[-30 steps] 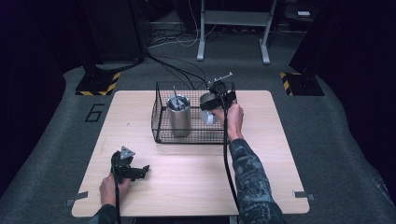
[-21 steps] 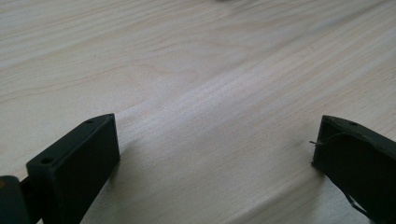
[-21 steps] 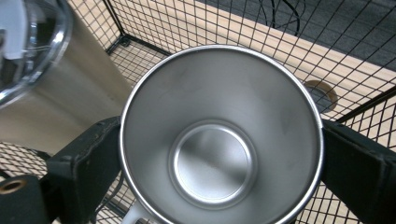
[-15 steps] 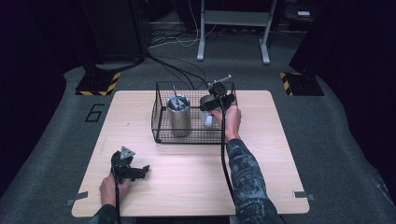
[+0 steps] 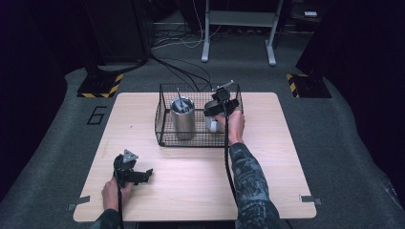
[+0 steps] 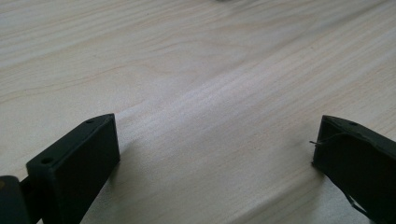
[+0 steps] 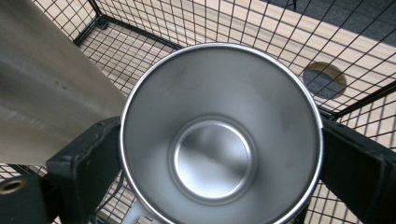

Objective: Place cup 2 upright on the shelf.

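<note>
- The cup (image 7: 222,135) is plain brushed steel with a rolled, bright rim and a round flat bottom that shines back the light; in the right gripper view it sits in the middle of the frame, seen straight down its open mouth
- The right hand-held gripper (image 7: 222,154) has its two black jaws pressed to the cup's outer wall, one at the lower left of the frame and one at the lower right, so it is closed on the cup
- In the high view the cup (image 5: 213,123) is inside the wire basket (image 5: 165,107) in the upper middle of the frame, at the basket's right end, under the right hand-held gripper (image 5: 216,113)
- A taller steel tumbler (image 5: 183,119) stands upright in the basket just left of the cup; in the right gripper view its grey wall fills the upper left corner and is cut off by the frame edge
- The cup's bottom edge is cut off at the foot of the right gripper view, and a pale bit there could be a handle, but I cannot tell; in the high view most of the cup is hidden by the gripper and hand
- The cup's axis runs along the line of sight, mouth toward the camera, bottom toward the basket floor
- The left hand-held gripper (image 6: 215,154) rests low on the pale wooden desk (image 6: 196,70), jaws wide apart with nothing between them; in the high view it lies at the lower left (image 5: 145,174)
</note>
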Action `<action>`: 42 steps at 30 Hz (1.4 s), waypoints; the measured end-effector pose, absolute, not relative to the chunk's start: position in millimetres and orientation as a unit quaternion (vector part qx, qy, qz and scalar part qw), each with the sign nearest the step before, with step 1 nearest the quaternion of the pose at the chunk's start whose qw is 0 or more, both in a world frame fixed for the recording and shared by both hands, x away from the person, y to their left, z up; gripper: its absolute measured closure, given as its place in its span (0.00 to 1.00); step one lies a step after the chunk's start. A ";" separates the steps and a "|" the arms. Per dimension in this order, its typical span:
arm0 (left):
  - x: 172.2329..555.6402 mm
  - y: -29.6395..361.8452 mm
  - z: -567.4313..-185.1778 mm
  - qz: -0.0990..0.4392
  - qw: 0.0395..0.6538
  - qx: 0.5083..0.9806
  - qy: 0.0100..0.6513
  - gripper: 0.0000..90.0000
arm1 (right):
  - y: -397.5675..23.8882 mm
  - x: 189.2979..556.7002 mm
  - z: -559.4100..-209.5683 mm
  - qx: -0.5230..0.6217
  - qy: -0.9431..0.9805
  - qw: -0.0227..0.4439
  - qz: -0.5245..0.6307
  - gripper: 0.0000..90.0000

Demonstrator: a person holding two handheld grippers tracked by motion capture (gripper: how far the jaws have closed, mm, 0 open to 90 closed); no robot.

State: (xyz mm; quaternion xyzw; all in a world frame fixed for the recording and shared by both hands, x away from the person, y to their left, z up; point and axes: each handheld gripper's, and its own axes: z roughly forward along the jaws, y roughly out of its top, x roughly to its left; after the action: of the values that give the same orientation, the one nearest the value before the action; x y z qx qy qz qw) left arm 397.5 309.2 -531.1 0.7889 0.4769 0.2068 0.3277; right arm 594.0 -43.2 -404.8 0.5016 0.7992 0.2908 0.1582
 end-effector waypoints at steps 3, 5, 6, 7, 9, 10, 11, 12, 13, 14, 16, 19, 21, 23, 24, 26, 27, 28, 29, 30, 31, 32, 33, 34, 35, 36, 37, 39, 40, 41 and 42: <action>397.5 309.2 -531.1 0.206 0.328 0.789 0.477 0.00 | -42.2 594.7 -408.5 0.499 0.801 0.159 0.290 0.06; 397.5 309.2 -531.0 0.206 0.327 0.789 0.477 0.00 | -40.2 594.7 -410.7 0.502 0.800 0.154 0.289 0.06; 397.7 308.4 -532.1 0.210 0.334 0.784 0.480 0.00 | -39.6 594.9 -411.6 0.502 0.801 0.153 0.288 0.06; 397.5 308.3 -531.9 0.210 0.333 0.784 0.480 0.00 | -38.5 595.1 -413.2 0.500 0.802 0.154 0.290 0.06; 397.5 308.7 -531.4 0.207 0.330 0.786 0.479 0.00 | -36.8 595.3 -414.7 0.498 0.805 0.152 0.285 0.06; 397.6 308.3 -532.0 0.209 0.334 0.783 0.480 0.00 | -36.2 595.4 -415.9 0.495 0.806 0.152 0.286 0.06; 397.6 308.3 -532.1 0.209 0.334 0.783 0.480 0.00 | -35.3 595.1 -416.8 0.497 0.806 0.152 0.284 0.06; 397.6 308.0 -532.2 0.209 0.335 0.782 0.481 0.00 | -34.9 595.1 -418.0 0.497 0.806 0.153 0.283 0.06; 397.6 308.1 -532.2 0.209 0.335 0.782 0.481 0.00 | -34.8 595.1 -419.5 0.498 0.805 0.151 0.283 0.06; 397.5 308.7 -531.3 0.206 0.331 0.786 0.479 0.00 | -35.4 594.9 -420.5 0.498 0.805 0.150 0.286 0.06; 397.5 308.8 -531.2 0.207 0.330 0.787 0.479 0.00 | -37.2 595.1 -420.7 0.502 0.803 0.148 0.287 0.06; 397.5 309.2 -531.1 0.207 0.328 0.789 0.477 0.00 | -39.5 595.0 -421.5 0.500 0.803 0.147 0.289 0.06; 397.5 308.7 -531.9 0.209 0.332 0.786 0.478 0.00 | -39.6 594.4 -421.5 0.501 0.802 0.147 0.289 0.06; 397.6 308.3 -532.0 0.208 0.334 0.784 0.480 0.00 | -39.3 593.7 -422.4 0.501 0.801 0.148 0.291 0.06; 397.6 308.5 -531.8 0.208 0.333 0.785 0.479 0.00 | -38.6 593.2 -421.5 0.503 0.802 0.148 0.287 0.06; 397.1 308.4 -531.7 0.205 0.332 0.785 0.481 0.00 | -37.7 592.9 -422.1 0.504 0.800 0.150 0.289 0.06; 397.2 308.9 -531.3 0.204 0.330 0.788 0.479 0.00 | -36.9 592.3 -421.7 0.505 0.799 0.147 0.290 0.06; 397.2 308.1 -531.7 0.206 0.333 0.784 0.482 0.00 | -37.6 592.3 -421.4 0.500 0.804 0.150 0.284 0.05; 397.6 309.5 -531.0 0.207 0.327 0.790 0.476 0.00 | -37.2 592.1 -421.2 0.500 0.804 0.150 0.284 0.05; 397.7 309.6 -530.9 0.208 0.326 0.790 0.475 0.00 | -36.7 591.8 -420.5 0.500 0.805 0.152 0.281 0.05; 397.8 309.5 -531.0 0.207 0.328 0.790 0.475 0.00 | -36.0 591.5 -419.8 0.498 0.807 0.150 0.279 0.02; 397.8 309.6 -530.9 0.209 0.326 0.790 0.475 0.00 | -36.1 590.9 -418.8 0.497 0.809 0.155 0.272 0.01; 397.7 309.3 -531.1 0.206 0.328 0.789 0.477 0.00 | -36.1 590.6 -417.8 0.497 0.809 0.159 0.272 0.00; 397.9 309.1 -531.3 0.210 0.330 0.787 0.477 0.00 | -36.1 589.2 -415.3 0.501 0.807 0.148 0.274 0.00; 397.7 309.6 -530.5 0.205 0.325 0.791 0.476 0.00 | -36.6 588.4 -412.6 0.500 0.806 0.153 0.279 0.00; 397.6 309.6 -530.6 0.204 0.325 0.791 0.476 0.00 | -37.5 586.8 -408.8 0.495 0.807 0.155 0.284 0.00; 397.8 309.8 -530.5 0.207 0.325 0.792 0.474 0.00 | -38.1 584.6 -404.5 0.489 0.808 0.155 0.290 0.00; 397.8 309.0 -531.0 0.209 0.328 0.787 0.478 0.00 | -36.2 579.9 -397.0 0.486 0.806 0.160 0.298 0.00; 397.8 309.2 -531.0 0.209 0.328 0.788 0.477 0.00 | -35.7 576.2 -391.9 0.480 0.808 0.163 0.301 0.00; 397.8 309.5 -530.8 0.209 0.326 0.790 0.475 0.00 | -35.8 573.3 -388.1 0.478 0.807 0.166 0.304 0.00; 397.9 309.4 -530.7 0.207 0.327 0.789 0.477 0.00 | -35.6 570.1 -384.9 0.477 0.807 0.165 0.307 0.00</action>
State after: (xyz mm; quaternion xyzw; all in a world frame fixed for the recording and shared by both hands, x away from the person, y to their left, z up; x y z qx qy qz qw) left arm 397.9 309.4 -530.7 0.7893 0.4769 0.2068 0.3267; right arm 570.1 -35.6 -384.9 0.4769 0.8069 0.3068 0.1653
